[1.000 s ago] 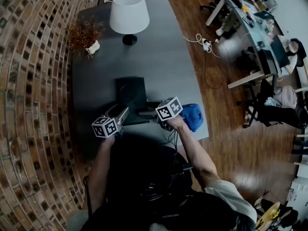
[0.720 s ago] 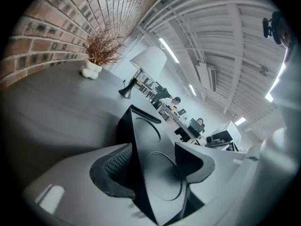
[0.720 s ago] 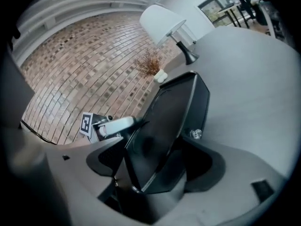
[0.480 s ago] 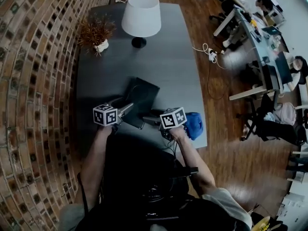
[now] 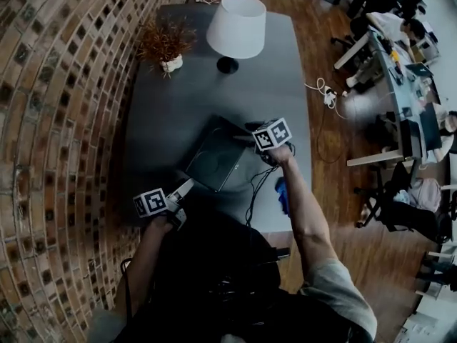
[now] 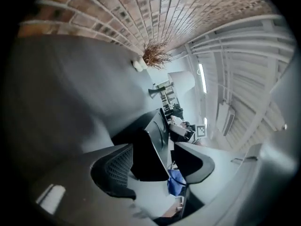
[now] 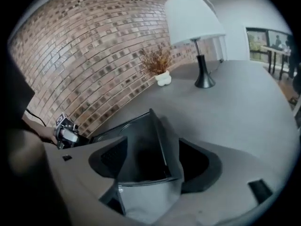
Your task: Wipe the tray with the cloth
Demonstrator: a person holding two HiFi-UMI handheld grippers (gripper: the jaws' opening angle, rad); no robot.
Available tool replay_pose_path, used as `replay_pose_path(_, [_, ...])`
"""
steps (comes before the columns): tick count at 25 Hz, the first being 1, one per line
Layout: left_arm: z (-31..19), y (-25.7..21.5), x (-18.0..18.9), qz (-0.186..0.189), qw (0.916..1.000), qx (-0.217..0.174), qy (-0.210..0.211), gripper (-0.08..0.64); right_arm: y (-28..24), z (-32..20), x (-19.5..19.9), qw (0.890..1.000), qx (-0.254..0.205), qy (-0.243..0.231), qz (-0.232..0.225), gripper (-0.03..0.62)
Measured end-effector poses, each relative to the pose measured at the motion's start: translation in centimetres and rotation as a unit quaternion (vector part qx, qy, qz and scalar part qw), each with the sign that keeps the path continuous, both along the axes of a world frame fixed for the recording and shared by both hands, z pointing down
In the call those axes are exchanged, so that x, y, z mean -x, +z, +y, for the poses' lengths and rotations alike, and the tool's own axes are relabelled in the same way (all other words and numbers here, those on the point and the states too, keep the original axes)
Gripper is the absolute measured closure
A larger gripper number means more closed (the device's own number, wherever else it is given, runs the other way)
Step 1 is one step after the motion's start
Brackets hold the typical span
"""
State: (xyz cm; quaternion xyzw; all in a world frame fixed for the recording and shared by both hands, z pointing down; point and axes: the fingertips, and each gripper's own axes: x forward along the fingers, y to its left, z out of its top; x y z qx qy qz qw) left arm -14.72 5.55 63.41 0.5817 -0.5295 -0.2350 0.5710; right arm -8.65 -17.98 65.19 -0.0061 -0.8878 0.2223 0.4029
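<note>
We see the right claw point(image 7: 151, 159) grasping the far right corner of the dark tray point(image 5: 214, 161); its jaws have just been closing onto it, and the tray looks tipped up at that end on the grey table point(image 5: 278, 84). The left claw point(image 6: 153, 150) is released: jaws half apart, just narrowed a bit, nothing between the pads, with the tray's near corner just ahead of the tips. The blue cloth point(image 5: 280, 195) lies untouched near the table's right edge, beside our right forearm point(image 5: 303, 213) and apart from the tray.
</note>
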Motion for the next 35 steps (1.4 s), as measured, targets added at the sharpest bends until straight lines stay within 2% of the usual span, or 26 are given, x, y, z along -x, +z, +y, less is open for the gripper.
replay_pose_path(1, [-0.7,0.1,-0.1,0.005,0.9999,-0.009,0.008,0.294,0.7,0.8,0.1,1.000,0.017,-0.014,0.004,0.253])
replay_pose_path(3, [-1.5,0.5,0.2,-0.015,0.9996,-0.012,0.023,0.276,1.5,1.8,-0.2,0.999,0.023,-0.027,0.008,0.250])
replay_pose_path(4, [-1.7,0.6,0.3,-0.028,0.9992,-0.009,0.028,0.298,1.6,2.0,-0.5,0.999,0.021,-0.026,0.009,0.250])
replay_pose_path(5, [-1.9,0.6,0.4,-0.039,0.9987,-0.008,0.031,0.288,1.6,2.1,-1.0,0.999,0.020,-0.022,0.009,0.250])
replay_pose_path(8, [-3.7,0.0,1.2,-0.068,0.9972,-0.016,0.025,0.222,1.5,2.5,-2.6,1.000,0.019,-0.003,0.015,0.250])
replay_pose_path(10, [-6.2,-0.5,3.3,-0.088,0.9957,-0.026,0.002,0.150,1.4,3.0,-3.9,0.999,0.021,0.026,0.011,0.249])
replay_pose_path(12, [-9.3,-0.9,5.8,-0.097,0.9943,-0.040,-0.014,0.149,0.9,3.7,-4.8,0.996,0.042,0.074,-0.011,0.247])
replay_pose_path(15, [-13.3,-1.1,8.3,-0.113,0.9924,-0.048,-0.006,0.149,0.4,4.8,-5.2,0.986,0.076,0.143,-0.048,0.249])
replay_pose_path(19, [-16.8,-0.9,9.6,-0.127,0.9907,-0.048,0.005,0.149,0.3,5.3,-5.0,0.976,0.077,0.195,-0.065,0.249])
replay_pose_path(25, [-16.7,-1.6,9.4,-0.131,0.9888,-0.070,0.015,0.158,0.1,5.1,-5.1,0.968,0.080,0.224,-0.082,0.252])
replay_pose_path(28, [-15.6,-2.3,8.8,-0.141,0.9860,-0.079,0.039,0.192,-0.1,5.0,-5.3,0.966,0.086,0.228,-0.091,0.252])
replay_pose_path(30, [-14.4,-3.0,8.1,-0.148,0.9836,-0.088,0.053,0.210,-0.1,5.1,-5.3,0.968,0.080,0.222,-0.086,0.252])
replay_pose_path(33, [-13.7,-3.3,7.7,-0.158,0.9817,-0.095,0.047,0.209,0.0,5.0,-5.3,0.970,0.074,0.215,-0.080,0.252])
replay_pose_path(35, [-13.9,-3.0,7.8,-0.151,0.9833,-0.095,0.034,0.209,-0.1,4.9,-5.2,0.970,0.075,0.217,-0.080,0.252])
